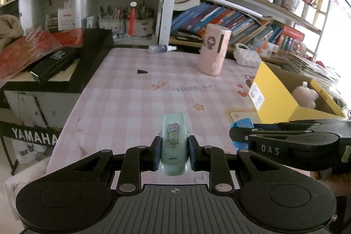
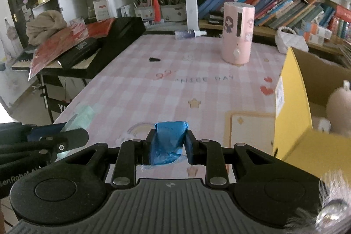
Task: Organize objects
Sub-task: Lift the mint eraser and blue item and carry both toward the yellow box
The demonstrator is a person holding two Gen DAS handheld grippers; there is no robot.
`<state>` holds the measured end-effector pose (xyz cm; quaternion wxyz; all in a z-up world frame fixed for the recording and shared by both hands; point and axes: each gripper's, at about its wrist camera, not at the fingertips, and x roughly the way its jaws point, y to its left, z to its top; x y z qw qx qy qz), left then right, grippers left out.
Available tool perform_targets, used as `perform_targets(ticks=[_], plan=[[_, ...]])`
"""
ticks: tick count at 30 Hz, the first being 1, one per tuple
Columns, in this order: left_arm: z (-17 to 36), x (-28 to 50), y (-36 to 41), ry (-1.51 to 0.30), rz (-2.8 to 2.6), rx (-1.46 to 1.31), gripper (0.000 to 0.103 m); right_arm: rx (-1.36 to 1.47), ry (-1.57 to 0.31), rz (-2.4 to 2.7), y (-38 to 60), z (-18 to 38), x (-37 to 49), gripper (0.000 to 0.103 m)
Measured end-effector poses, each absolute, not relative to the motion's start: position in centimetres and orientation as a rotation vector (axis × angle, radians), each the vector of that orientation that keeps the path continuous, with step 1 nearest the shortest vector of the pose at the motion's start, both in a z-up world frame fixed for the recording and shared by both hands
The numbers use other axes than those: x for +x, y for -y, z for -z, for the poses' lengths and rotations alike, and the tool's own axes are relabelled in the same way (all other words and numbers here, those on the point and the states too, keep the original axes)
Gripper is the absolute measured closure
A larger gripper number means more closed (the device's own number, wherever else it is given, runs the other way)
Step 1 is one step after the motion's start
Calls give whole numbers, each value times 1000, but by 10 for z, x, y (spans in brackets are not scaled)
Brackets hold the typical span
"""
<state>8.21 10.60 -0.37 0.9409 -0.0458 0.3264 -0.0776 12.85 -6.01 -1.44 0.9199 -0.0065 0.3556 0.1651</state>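
The mint-green case (image 1: 174,144) with the little cartoon sticker is already in your left gripper (image 1: 174,151), pads squeezed in on both its sides, case pointing straight out along the fingers above the pink checked table (image 1: 131,91). Your right gripper (image 2: 169,145) is likewise closed down on a blue crinkly packet (image 2: 167,142), which bulges out between the fingers, so both claws are full and only as wide apart as what they hold.

So I'd say you're in the carry stage: both pickups done, nothing dropped off yet. The obvious destination looks like the yellow cardboard box (image 2: 291,106) on the right side of the table, already holding a pale plush toy (image 2: 339,106). That's a guess from the layout, though.

The blue packet is closest; the box wall sits just to the right of that claw, so you'd need to lift over the rim before letting go. The left gripper is further off and your right one sits between it and the box, so go one at a time or they'll bump.

Still out on the table, well apart from both claws: the pink cylinder (image 2: 238,33), a small spray bottle (image 2: 188,34) lying on its side, and a tiny black cone (image 2: 154,59).
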Motion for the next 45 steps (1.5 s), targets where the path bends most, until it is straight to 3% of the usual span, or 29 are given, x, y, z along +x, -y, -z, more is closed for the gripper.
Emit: perform_targets(ticks=[21, 45], plan=[[4, 30, -69, -668, 378, 10, 79, 108, -737, -113, 107, 21, 28, 78], [6, 48, 35, -664, 638, 105, 79, 236, -738, 190, 213, 23, -5, 78]])
